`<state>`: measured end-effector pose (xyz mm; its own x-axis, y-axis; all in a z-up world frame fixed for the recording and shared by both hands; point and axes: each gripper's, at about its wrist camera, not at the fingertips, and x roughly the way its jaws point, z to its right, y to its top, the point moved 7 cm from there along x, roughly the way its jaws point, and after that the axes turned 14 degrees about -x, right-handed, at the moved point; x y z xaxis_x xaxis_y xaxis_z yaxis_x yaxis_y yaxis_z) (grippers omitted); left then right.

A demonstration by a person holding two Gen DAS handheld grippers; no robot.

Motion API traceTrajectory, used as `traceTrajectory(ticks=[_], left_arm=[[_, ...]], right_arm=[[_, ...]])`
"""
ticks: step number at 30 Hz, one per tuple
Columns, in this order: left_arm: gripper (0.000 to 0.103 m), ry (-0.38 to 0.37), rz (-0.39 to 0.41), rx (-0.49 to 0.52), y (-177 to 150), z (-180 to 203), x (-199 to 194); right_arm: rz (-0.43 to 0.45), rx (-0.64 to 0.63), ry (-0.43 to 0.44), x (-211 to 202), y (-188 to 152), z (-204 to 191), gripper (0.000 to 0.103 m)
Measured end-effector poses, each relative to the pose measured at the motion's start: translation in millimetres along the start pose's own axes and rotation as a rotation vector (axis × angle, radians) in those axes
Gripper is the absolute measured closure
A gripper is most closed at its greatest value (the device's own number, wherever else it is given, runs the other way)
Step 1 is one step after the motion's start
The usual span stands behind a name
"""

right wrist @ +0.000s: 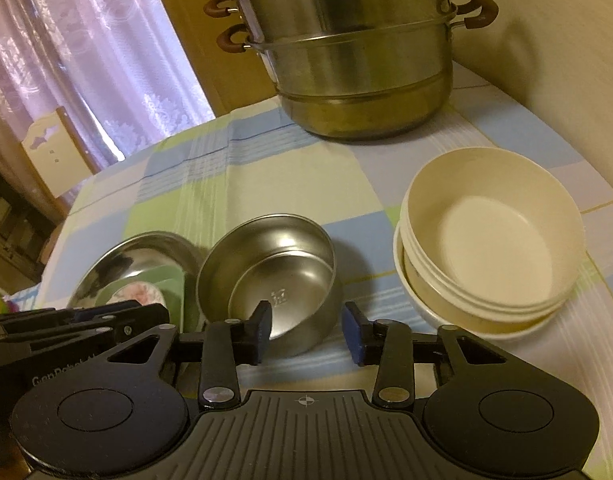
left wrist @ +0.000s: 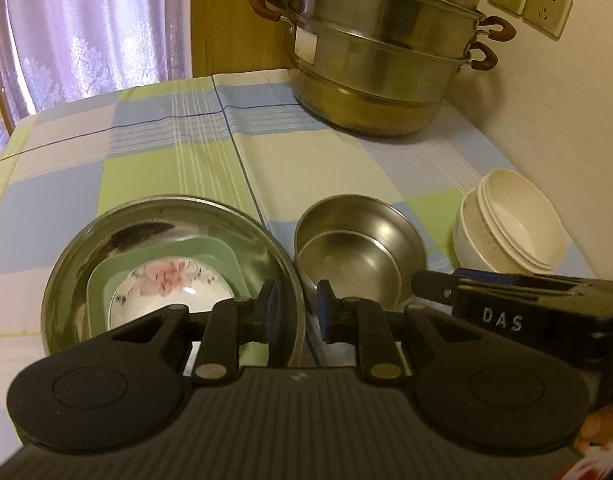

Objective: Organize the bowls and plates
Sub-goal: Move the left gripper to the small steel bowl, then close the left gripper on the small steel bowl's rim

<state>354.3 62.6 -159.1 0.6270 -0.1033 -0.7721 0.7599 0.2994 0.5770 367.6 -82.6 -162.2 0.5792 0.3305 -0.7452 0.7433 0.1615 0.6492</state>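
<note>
A wide steel dish holds a green square plate with a floral bowl on it. To its right stand two nested small steel bowls and a stack of white bowls. My left gripper hovers at the dish's right rim, which lies in the narrow gap between the pads without being pressed. My right gripper is open at the near wall of the steel bowls, with its left fingertip in front of the bowl's inside. The white bowls sit just to the right.
A tall stacked steel steamer pot stands at the back of the checked tablecloth, next to the wall with two sockets. A lilac curtain hangs beyond the left edge. A chair back stands past the table.
</note>
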Motion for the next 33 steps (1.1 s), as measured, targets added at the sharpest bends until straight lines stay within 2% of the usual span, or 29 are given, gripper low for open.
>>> traceTrajectory(ticks=[7,18,25,33], left_arm=[[0.085,-0.021,-0.009,0.013,13.0,1.2,21.9],[0.085,-0.033,-0.041,0.027,18.3,4.4,48.3],[0.088,-0.032,-0.050,0.037,19.9,5.6,57.3],[0.090,-0.026,-0.047,0.050,18.8,7.1,59.3]], right_arm=[[0.002,-0.007,-0.042,19.8,2.5,-1.5,0.074],[0.004,-0.009,-0.123,38.0,4.3,4.5,0.080],[0.010,-0.025,-0.137,43.3,8.0,4.8,0.091],[0.010,-0.030,-0.141,42.4,7.0,5.9,0.096]])
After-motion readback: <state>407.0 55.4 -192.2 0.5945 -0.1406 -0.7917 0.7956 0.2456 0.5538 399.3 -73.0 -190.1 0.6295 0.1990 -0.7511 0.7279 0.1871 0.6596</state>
